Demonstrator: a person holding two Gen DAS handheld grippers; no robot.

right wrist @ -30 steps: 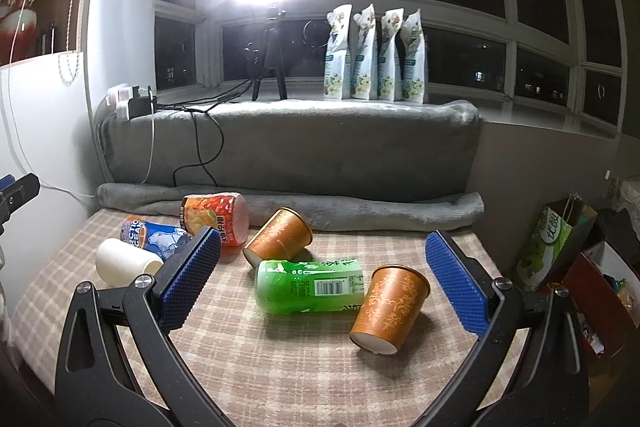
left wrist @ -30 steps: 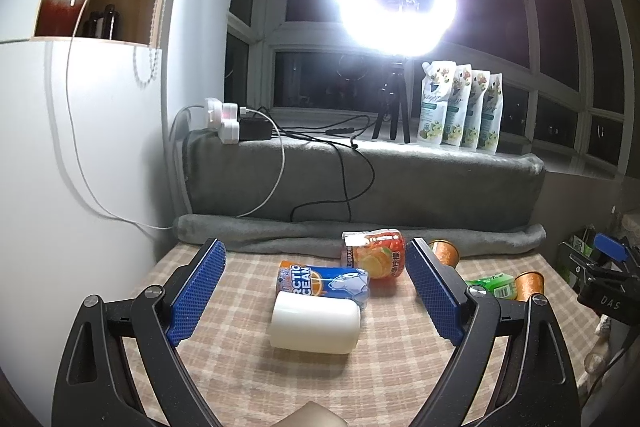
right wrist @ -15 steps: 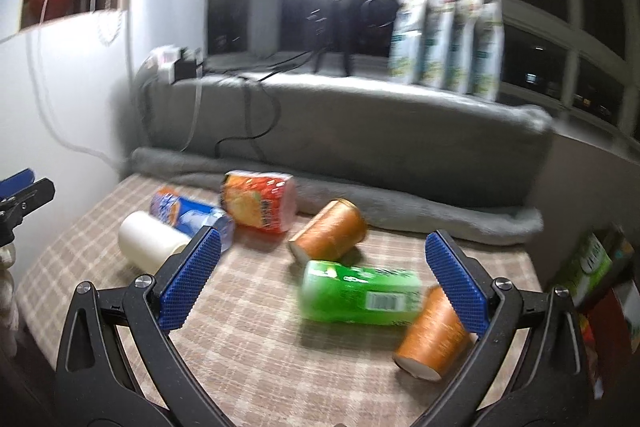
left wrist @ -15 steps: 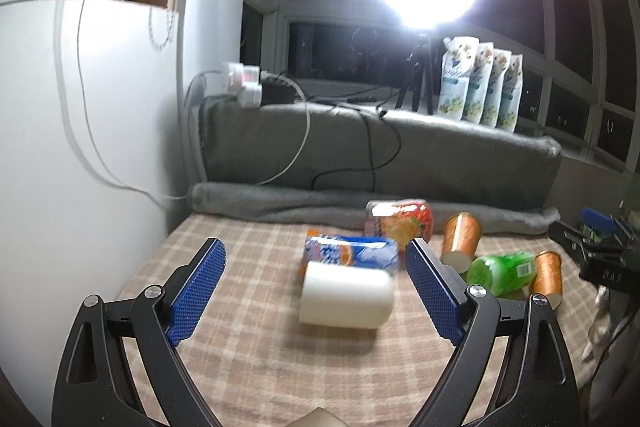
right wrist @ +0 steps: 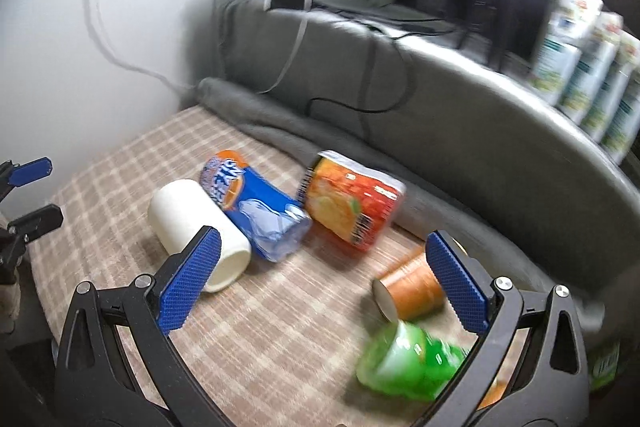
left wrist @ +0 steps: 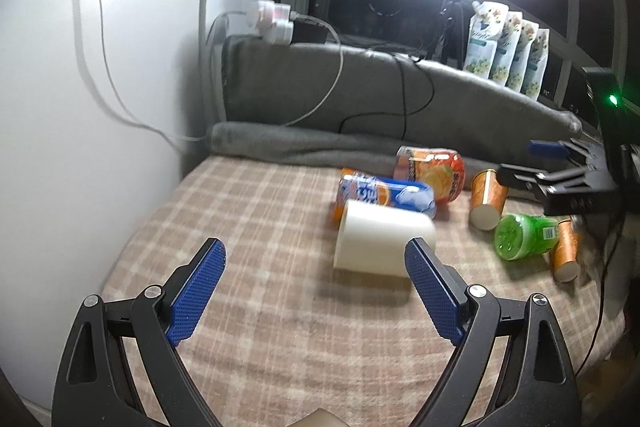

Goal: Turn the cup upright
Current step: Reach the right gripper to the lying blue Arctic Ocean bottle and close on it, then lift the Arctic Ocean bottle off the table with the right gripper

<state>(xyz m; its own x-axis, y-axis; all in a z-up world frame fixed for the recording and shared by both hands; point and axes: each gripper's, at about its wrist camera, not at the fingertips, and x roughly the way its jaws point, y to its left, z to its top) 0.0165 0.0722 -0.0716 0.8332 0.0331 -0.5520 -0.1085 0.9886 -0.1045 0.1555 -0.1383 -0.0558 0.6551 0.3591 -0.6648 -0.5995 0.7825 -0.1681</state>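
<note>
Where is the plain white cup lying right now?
The plain white cup lies on its side on the checked cloth, just ahead of the open left gripper, against the blue-and-orange bottle.

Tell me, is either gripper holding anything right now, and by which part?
Nothing is held. The left gripper and right gripper are both open and empty; the white cup lies on its side, untouched.

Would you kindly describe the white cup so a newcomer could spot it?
On the checked tablecloth, find the row of toppled containers. The white cup lies on its side nearest the wall, touching the blue can. It alone is plain and unprinted.
</note>
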